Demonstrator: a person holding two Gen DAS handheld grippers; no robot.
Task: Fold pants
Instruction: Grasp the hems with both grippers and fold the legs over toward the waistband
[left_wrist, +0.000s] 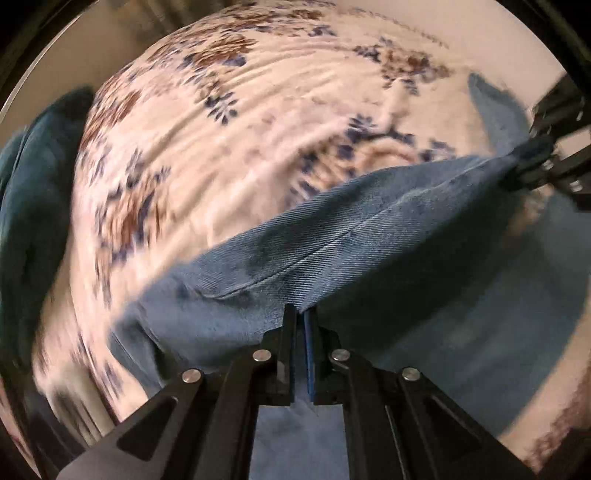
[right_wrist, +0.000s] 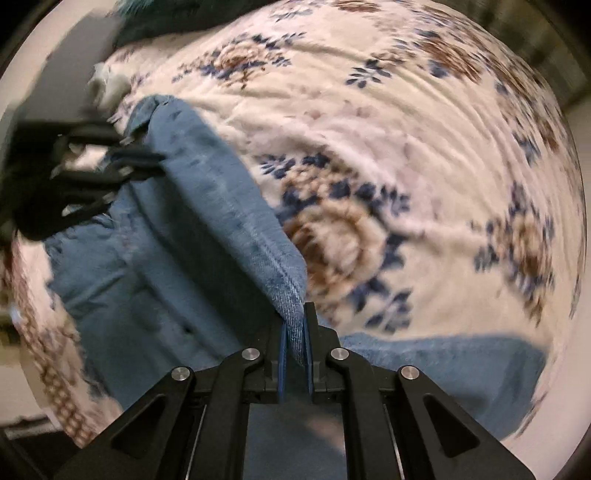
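1. At the far left of the left wrist view a dark teal cloth (left_wrist: 26, 206) lies bunched in soft, plush-looking folds along the edge of the bed; its outline is smeared by blur.
2. Beside it spreads the bedspread (left_wrist: 236, 155), a cream, quilted fabric with raised curving ridges and a printed pattern of brown blossoms and navy leaves. It covers most of both views.
3. The pants (left_wrist: 369, 236) are blue denim with a visible diagonal twill weave. One edge is lifted off the bedspread and stretched into a taut ridge between the two grippers, with a stitched double seam running along it. The rest of the denim hangs and lies below, on the bedspread.
4. The left gripper (left_wrist: 300, 314), black with flat angular links and round silver rivets, is clamped tight on the denim edge; a thin blue pad shows between its fingers, and the cloth fans out from the tips.
5. At the right edge of the same view the right gripper (left_wrist: 532, 166) pinches the far corner of that ridge, where the fabric gathers into a dark point.
6. In the right wrist view the right gripper (right_wrist: 295, 321) is clenched on a thick folded hem of denim, the pale stitched seam standing upright between its blue pads (right_wrist: 282, 354).
7. At that view's left the left gripper (right_wrist: 147, 162) is blurred, its black fingers closed on the denim.
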